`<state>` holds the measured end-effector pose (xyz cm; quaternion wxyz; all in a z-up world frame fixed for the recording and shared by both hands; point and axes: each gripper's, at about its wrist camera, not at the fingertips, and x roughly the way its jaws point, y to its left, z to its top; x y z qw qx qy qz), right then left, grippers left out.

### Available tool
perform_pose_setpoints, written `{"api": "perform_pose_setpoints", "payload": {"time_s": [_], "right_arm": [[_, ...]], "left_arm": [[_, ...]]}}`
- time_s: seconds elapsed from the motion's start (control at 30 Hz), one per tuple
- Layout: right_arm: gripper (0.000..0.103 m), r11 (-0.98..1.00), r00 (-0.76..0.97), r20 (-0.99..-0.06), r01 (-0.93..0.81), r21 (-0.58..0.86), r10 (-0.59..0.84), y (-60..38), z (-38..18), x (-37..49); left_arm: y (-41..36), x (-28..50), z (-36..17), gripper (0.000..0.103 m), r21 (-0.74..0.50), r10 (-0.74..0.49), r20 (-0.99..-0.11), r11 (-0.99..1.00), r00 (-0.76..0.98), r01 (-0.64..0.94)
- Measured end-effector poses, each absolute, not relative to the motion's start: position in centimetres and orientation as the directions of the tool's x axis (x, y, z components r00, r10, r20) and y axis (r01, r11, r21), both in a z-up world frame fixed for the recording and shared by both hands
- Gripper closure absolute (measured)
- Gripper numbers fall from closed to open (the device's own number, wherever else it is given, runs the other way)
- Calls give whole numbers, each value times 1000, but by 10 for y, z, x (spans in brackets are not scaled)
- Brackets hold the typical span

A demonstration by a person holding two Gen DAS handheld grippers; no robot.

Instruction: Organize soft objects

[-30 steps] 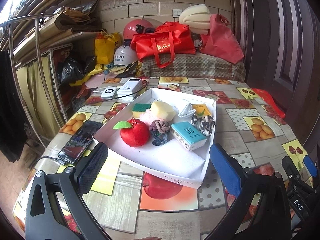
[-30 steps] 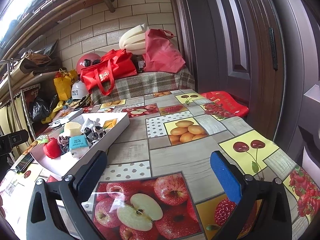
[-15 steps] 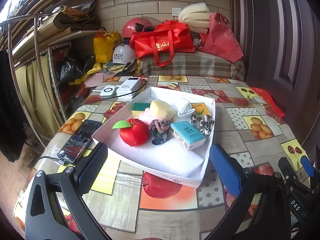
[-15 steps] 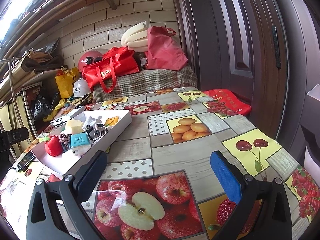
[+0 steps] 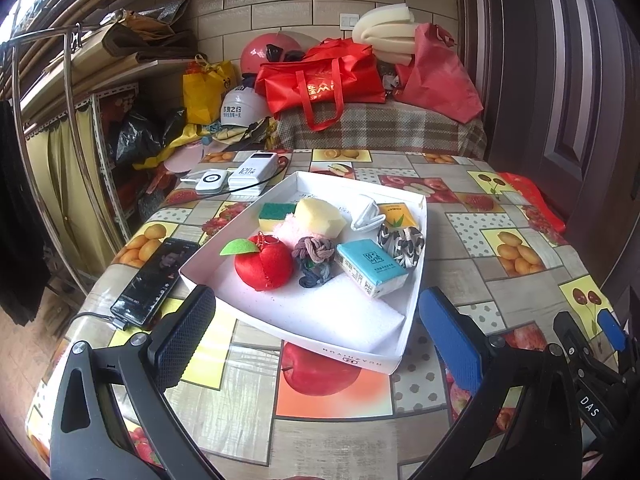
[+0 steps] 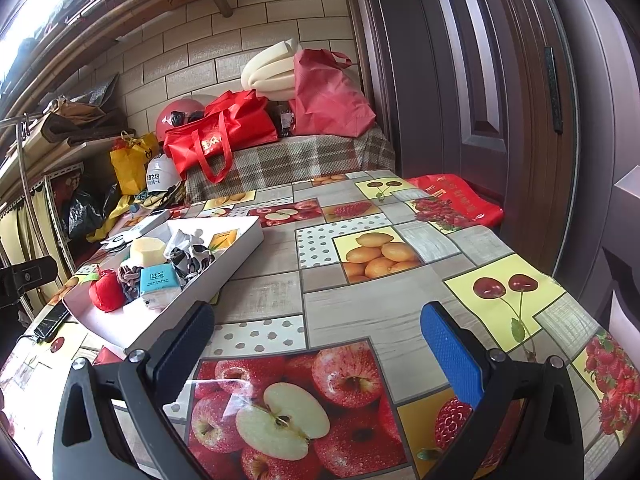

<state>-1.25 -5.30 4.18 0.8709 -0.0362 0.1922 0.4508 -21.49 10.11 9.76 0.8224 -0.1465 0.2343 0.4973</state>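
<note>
My left gripper (image 5: 316, 332) hangs with its jaws spread wide and nothing between them, just short of the near edge of the shallow white cardboard tray (image 5: 340, 354). That tray sits on the glossy fruit-print tablecloth (image 5: 332, 436) and fills the view from about 10 to 2 o'clock ahead of my fingers.

Inside the tray, the red plush apple with a green felt leaf (image 5: 264, 262) lies toward 11 o'clock, with the knotted grey-purple fabric tie (image 5: 314, 254) touching its right side. The teal-topped tissue pack (image 5: 370, 266) lies at 1 o'clock, tilted. Beyond it is the black-and-white patterned cloth scrunchie (image 5: 400, 242). Further back I see the pale yellow foam block (image 5: 320, 216), the green-and-yellow scouring sponge (image 5: 276, 214) to its left, a folded white cloth piece (image 5: 366, 216) and a small orange packet (image 5: 398, 214).

A black smartphone on a cable (image 5: 156, 276) lies on the cloth outside the tray at 9 o'clock.

My right gripper (image 6: 316, 340) is likewise wide apart and empty, over bare tablecloth, with the tray off at its 10 o'clock.
</note>
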Motion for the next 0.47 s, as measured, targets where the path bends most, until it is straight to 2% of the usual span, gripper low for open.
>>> {"api": "perform_pose_setpoints", "payload": {"time_s": [0.47], "right_arm": [[0,591,519,-369,-799,111,771,-53,42,-11]], "left_arm": [[97,-210,93,0,-12,738,-535,481,412,-877]]}}
